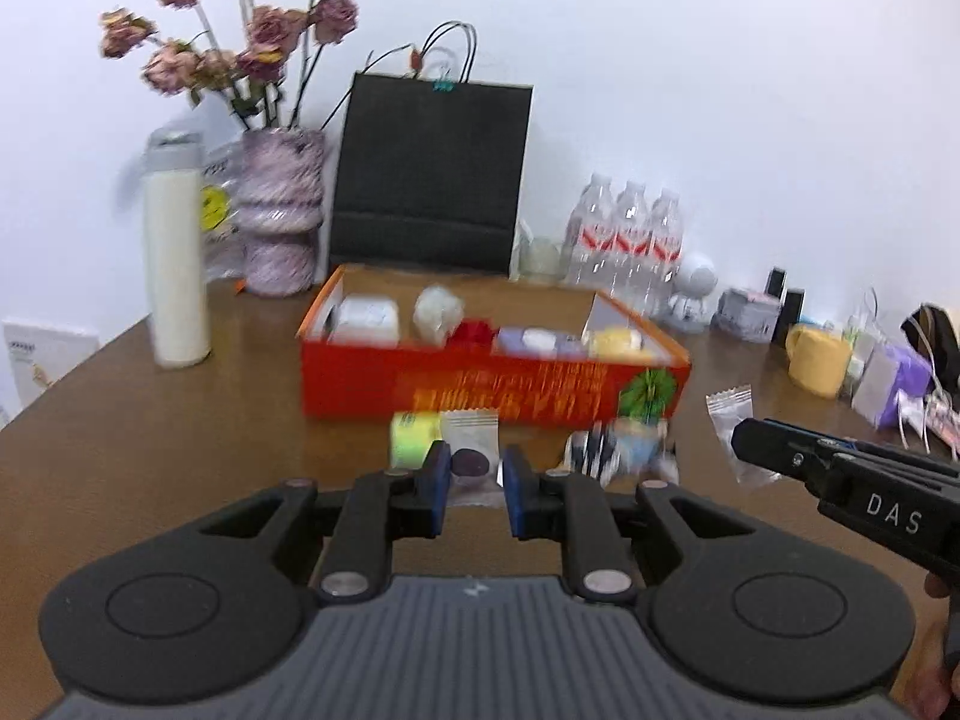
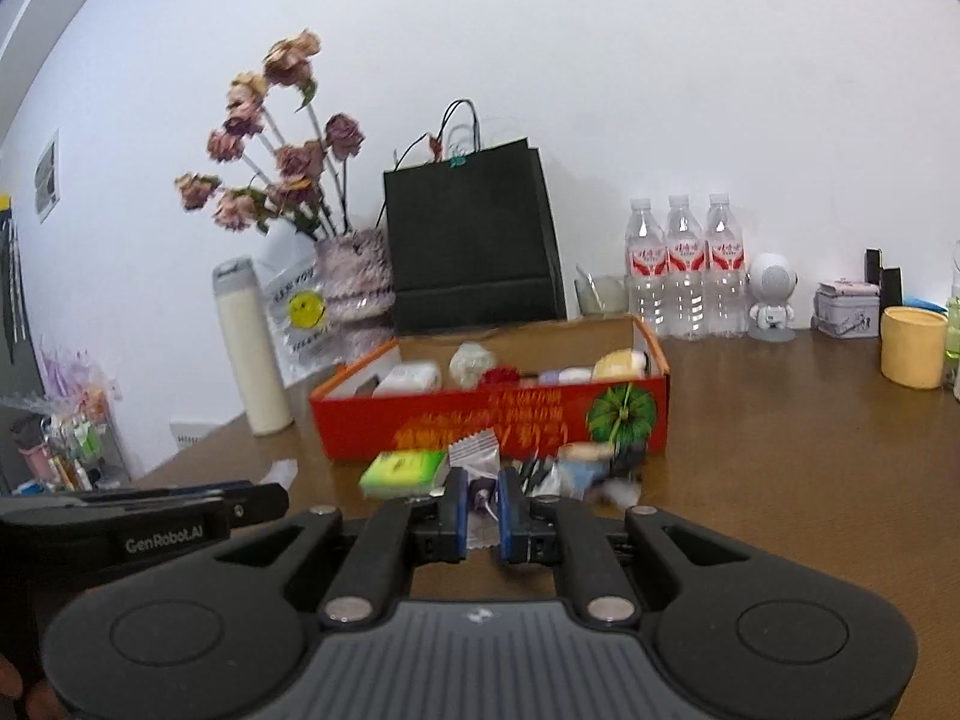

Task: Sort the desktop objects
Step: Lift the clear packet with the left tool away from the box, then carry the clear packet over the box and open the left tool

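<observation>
- Left wrist view: the left gripper (image 1: 474,468) sits low in the centre, its jaws narrowed onto a packet (image 1: 474,429) that stands up between the blue pads.
- The red box (image 1: 480,390) lies just beyond, mid-frame, its open top full of small items. Its front wall is close behind the packet.
- A green block (image 1: 411,438) and a blurred blue item (image 1: 630,450) lie against the foot of that wall.
- The right gripper (image 1: 741,438) comes in from the right edge, closed on a second packet (image 1: 729,414).
- Bare table (image 1: 180,450) spreads lower left. Its edge slants up the left side towards a white flask (image 1: 174,252).
- Right wrist view: the right gripper (image 2: 480,501) is pinched nearly shut on the second packet (image 2: 474,450), just before the box (image 2: 480,420).
- The left gripper (image 2: 279,498) shows at the left edge with a blurred white packet (image 2: 282,471) at its tip.
- Open table (image 2: 810,480) fills the right.
</observation>
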